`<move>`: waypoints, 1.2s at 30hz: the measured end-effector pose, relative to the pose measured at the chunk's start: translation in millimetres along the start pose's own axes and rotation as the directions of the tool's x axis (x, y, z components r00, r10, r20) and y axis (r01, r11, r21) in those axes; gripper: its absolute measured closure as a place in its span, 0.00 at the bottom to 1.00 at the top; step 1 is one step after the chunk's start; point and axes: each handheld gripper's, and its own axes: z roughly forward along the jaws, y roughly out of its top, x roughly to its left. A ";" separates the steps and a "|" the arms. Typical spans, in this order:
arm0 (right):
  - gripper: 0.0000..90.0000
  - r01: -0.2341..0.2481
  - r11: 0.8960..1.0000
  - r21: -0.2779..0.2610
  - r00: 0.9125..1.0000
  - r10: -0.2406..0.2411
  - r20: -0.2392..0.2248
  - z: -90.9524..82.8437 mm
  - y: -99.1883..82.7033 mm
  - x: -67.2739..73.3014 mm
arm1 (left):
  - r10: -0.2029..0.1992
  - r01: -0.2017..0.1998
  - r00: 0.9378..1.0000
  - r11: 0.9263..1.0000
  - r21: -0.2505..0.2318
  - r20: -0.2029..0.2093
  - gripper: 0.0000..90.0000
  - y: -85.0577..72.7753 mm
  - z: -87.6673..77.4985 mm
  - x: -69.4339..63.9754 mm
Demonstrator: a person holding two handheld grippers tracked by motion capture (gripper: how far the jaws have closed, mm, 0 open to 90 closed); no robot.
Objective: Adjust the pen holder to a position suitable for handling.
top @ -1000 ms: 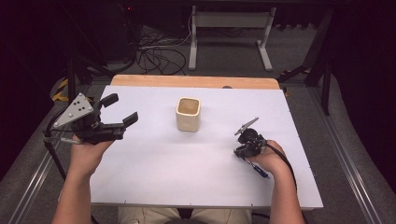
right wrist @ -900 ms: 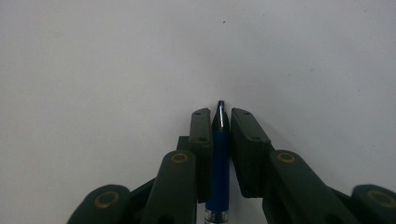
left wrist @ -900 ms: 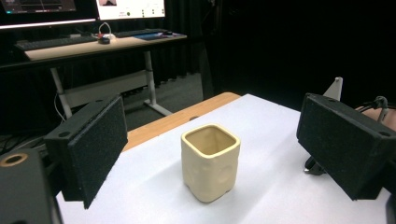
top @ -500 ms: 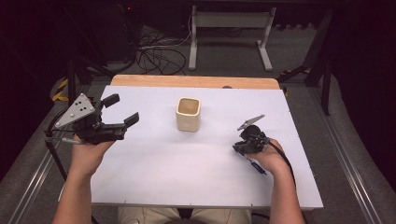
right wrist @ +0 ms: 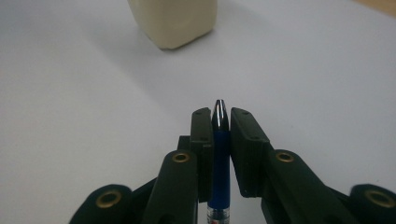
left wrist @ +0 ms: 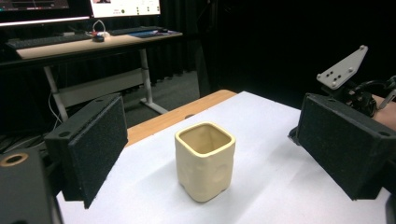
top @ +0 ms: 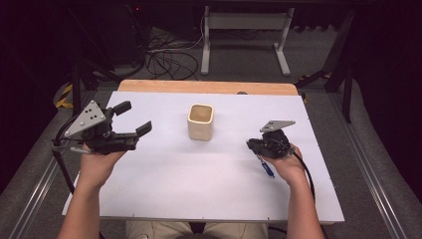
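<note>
A cream square cup (top: 200,122) stands upright near the middle of the white table (top: 164,189). My left gripper (top: 135,117) hovers to the cup's left, open. Its wide black pads (left wrist: 98,144) frame the cup (left wrist: 205,161) from a distance, with nothing between them. My right gripper (top: 251,145) is to the right of the cup, low over the table, shut on a blue pen (top: 266,168). In the right gripper view the pen (right wrist: 219,158) is pinched between the jaws of the right gripper (right wrist: 219,116). Its dark tip points toward the cup (right wrist: 173,21).
A wooden strip (top: 204,87) edges the table's far side. Beyond it are a desk frame (top: 244,30) and cables (top: 164,59) on the floor. A desk with a keyboard (left wrist: 42,42) stands farther back. White surface lies open around the cup.
My right hand has shifted slightly up the table with the pen, and its grey plate has tilted. The left gripper and the cup have stayed put.
</note>
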 end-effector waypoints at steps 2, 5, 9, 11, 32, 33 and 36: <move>0.89 0.017 0.999 -0.029 1.000 -0.016 0.013 -2.0 1.5 1.8 | 0.000 0.000 1.000 1.000 -0.001 0.001 0.11 -0.4 1.0 -0.5; 0.89 0.032 0.997 -0.075 0.999 -0.030 0.035 -5.0 3.4 3.5 | -0.004 0.004 1.000 1.000 -0.002 0.005 0.11 -1.1 2.2 -1.5; 0.89 0.027 0.991 -0.129 0.998 -0.019 0.057 -9.5 4.8 3.7 | 0.001 -0.001 1.000 1.000 -0.003 0.007 0.11 -2.4 4.5 -3.0; 0.89 0.026 0.988 -0.153 0.998 -0.017 0.061 -11.4 5.4 3.9 | 0.001 -0.001 1.000 1.000 -0.007 0.006 0.11 -3.2 5.9 -3.6; 0.90 0.079 0.926 -0.369 0.988 -0.023 0.155 -28.6 11.7 12.5 | -0.006 0.001 0.997 0.998 -0.061 -0.083 0.12 -18.2 19.3 -3.5; 0.90 0.081 0.925 -0.371 0.987 -0.022 0.159 -28.9 11.6 12.2 | -0.009 0.004 0.996 0.998 -0.062 -0.090 0.12 -19.1 20.2 -3.6; 0.90 0.074 0.919 -0.386 0.987 -0.014 0.158 -30.8 10.1 10.9 | -0.001 -0.004 0.995 0.999 -0.054 -0.104 0.12 -21.1 24.1 -5.8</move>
